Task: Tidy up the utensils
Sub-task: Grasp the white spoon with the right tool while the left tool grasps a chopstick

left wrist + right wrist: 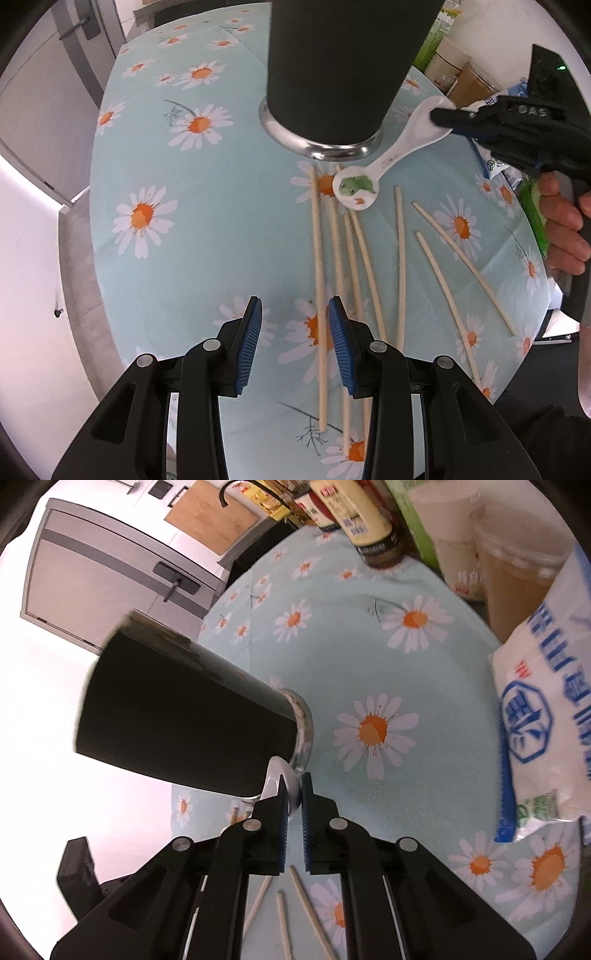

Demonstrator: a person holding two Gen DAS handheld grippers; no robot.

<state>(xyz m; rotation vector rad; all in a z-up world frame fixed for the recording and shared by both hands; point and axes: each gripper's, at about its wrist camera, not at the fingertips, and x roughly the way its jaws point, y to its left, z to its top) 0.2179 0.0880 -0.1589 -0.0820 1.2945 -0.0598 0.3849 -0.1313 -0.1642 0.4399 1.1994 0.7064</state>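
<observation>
The right gripper [443, 114] pinches the handle of the white spoon [373, 173], bowl end hanging low over the chopsticks [354, 251] scattered on the daisy tablecloth [166, 166], just beside the base of the black cup [332, 66]. The grip sits at the very tip of the handle, so the heavy bowl could swing or slip out, and any lift toward the cup mouth risks clipping its wall and tipping it. The left gripper [294, 347] hovers spread apart over the leftmost chopstick, holding nothing. Open room lies to the left and far side of the table; on the right, the bags and bottles [373, 520] crowd close, and the near edge is close under the chopstick ends.
</observation>
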